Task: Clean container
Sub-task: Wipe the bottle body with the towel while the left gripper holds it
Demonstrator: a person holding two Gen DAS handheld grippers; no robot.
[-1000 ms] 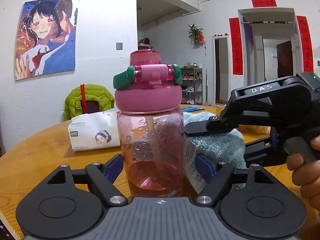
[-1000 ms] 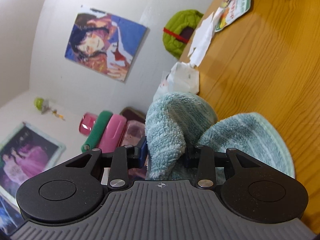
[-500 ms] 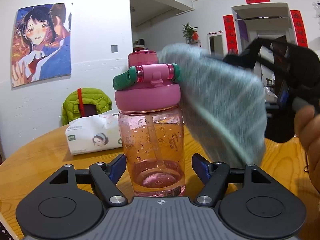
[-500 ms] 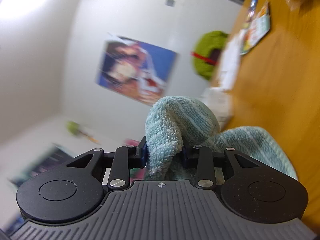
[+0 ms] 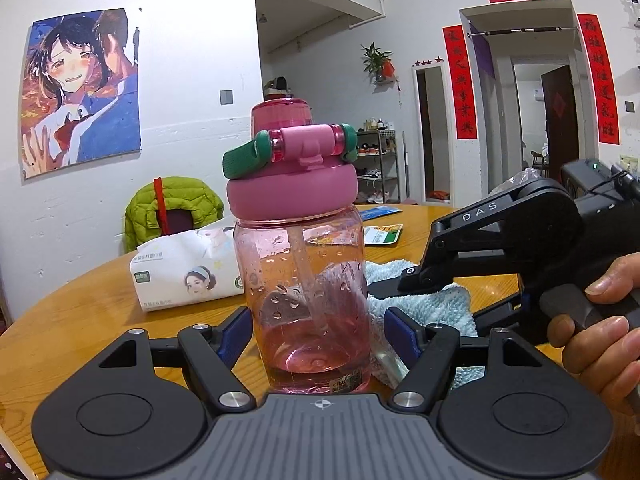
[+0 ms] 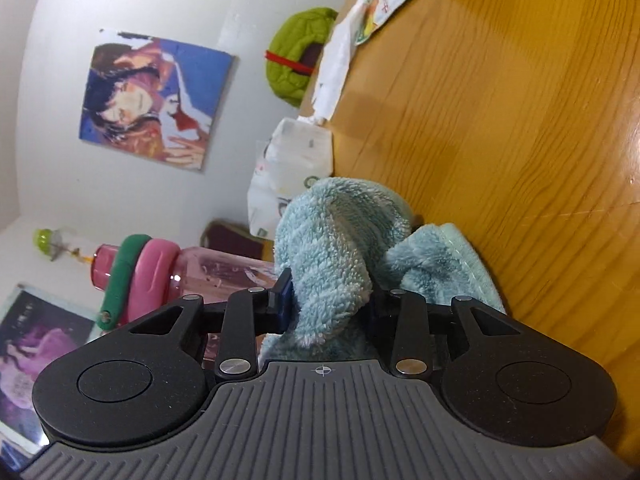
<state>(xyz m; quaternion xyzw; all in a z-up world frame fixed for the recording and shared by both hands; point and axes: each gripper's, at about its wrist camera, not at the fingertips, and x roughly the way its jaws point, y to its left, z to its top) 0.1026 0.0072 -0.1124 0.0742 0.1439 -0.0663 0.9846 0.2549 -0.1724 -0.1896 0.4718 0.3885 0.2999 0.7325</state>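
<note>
a: where is the pink water bottle (image 5: 304, 264)?

b: in the centre of the left wrist frame, upright on the wooden table (image 5: 80, 304), between the wide-open fingers of the left gripper (image 5: 316, 330); whether they touch it, i cannot tell.

a: and the right gripper (image 6: 329, 304)?

b: its fingers are closed on the blue towel (image 6: 332, 248), low at the bottle's right side.

a: advice?

b: i think hold the bottle firm first, then rub the towel up along its wall with light pressure, so it does not tip.

Round wooden table (image 5: 72, 300) carries a tissue pack (image 5: 184, 276) left of centre and a green-white packet (image 5: 382, 235) farther back; anime poster (image 5: 80, 92) upper left, green jacket (image 5: 172, 210) below it.
</note>
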